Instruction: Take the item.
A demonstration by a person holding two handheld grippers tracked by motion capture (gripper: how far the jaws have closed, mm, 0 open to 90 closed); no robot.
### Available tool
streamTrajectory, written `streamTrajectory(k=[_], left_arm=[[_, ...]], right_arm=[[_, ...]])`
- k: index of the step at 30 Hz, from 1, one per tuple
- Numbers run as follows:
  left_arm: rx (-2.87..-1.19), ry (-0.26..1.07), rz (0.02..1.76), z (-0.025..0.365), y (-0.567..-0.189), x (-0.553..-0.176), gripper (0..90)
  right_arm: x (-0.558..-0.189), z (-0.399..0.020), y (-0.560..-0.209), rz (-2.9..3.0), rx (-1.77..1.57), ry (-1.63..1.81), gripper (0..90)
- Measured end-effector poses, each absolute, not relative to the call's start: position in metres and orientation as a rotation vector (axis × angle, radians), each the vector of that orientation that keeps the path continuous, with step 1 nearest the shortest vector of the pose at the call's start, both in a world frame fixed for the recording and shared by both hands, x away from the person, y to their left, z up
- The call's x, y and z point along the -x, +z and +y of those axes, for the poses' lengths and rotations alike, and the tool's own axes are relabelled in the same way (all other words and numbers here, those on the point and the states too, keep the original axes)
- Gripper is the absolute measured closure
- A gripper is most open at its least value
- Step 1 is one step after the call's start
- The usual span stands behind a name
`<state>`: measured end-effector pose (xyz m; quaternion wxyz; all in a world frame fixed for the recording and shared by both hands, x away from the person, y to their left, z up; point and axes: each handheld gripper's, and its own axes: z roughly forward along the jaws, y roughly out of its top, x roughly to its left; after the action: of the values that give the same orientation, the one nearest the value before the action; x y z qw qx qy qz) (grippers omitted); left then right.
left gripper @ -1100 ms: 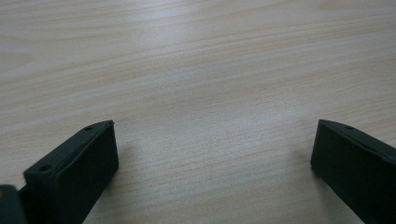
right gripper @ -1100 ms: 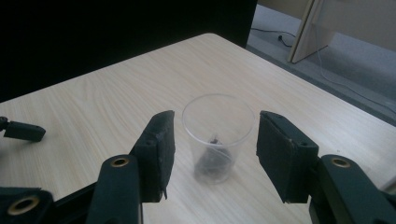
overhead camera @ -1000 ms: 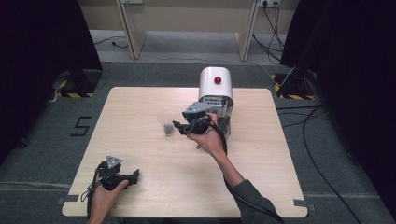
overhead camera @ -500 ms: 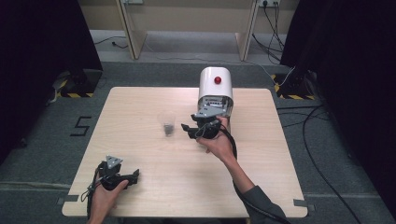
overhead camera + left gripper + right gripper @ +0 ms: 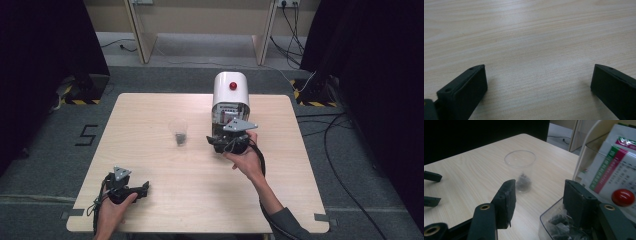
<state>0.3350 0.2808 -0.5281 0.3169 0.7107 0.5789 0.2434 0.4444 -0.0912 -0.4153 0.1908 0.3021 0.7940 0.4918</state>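
In the high view, the left hand-held gripper (image 5: 142, 189) sat at the lower left of the frame, gripped by the left hand (image 5: 114, 209), whose forearm came up from the bottom edge. In the left gripper view its two black jaws stood wide apart with nothing between them. The right hand-held gripper (image 5: 216, 141) lay just right of the frame's centre, pointing left, held by the right hand (image 5: 245, 159) on an arm stretched from the lower right. Its jaws stood parted, gripping nothing.
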Motion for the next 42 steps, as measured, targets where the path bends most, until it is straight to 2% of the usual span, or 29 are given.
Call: streamTrajectory(k=[42], left_arm=[[-1.871,0.644,1.526,0.281,-0.528,-0.335,0.0]], right_arm=[[-0.415,-0.167,-0.451,2.125,-1.039,1.397,43.8]])
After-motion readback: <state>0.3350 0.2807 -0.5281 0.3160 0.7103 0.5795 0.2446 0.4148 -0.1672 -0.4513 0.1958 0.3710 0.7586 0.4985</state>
